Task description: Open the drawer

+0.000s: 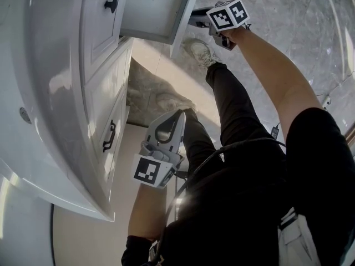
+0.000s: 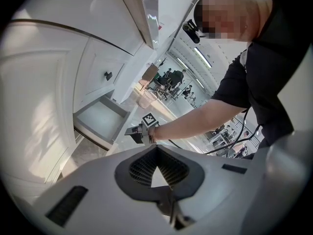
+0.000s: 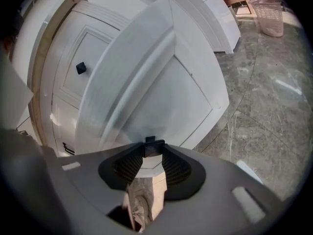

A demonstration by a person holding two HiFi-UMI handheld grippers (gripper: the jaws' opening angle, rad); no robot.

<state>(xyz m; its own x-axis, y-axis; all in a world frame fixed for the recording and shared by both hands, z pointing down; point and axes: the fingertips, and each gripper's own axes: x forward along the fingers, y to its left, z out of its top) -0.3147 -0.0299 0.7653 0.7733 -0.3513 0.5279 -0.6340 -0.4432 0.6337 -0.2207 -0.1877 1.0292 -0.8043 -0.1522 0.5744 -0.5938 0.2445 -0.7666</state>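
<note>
The white drawer (image 1: 148,11) stands pulled out of the white cabinet (image 1: 61,93) and looks empty inside. In the right gripper view its front panel (image 3: 161,82) fills the picture. My right gripper (image 3: 154,149) is shut on the drawer's small black knob (image 3: 154,146), which sits between the pad tips. In the head view that gripper (image 1: 195,16) is at the drawer's front. My left gripper (image 1: 180,115) hangs lower, apart from the cabinet, shut and holding nothing. Its tips (image 2: 156,147) meet in its own view, which also shows the drawer (image 2: 100,119).
A second black knob (image 1: 111,5) sits on the panel beside the drawer. A black bar handle (image 1: 109,136) is on a lower front. The person's shoe (image 1: 201,52) stands on the marble floor below the drawer. A pink basket (image 3: 268,16) stands far off.
</note>
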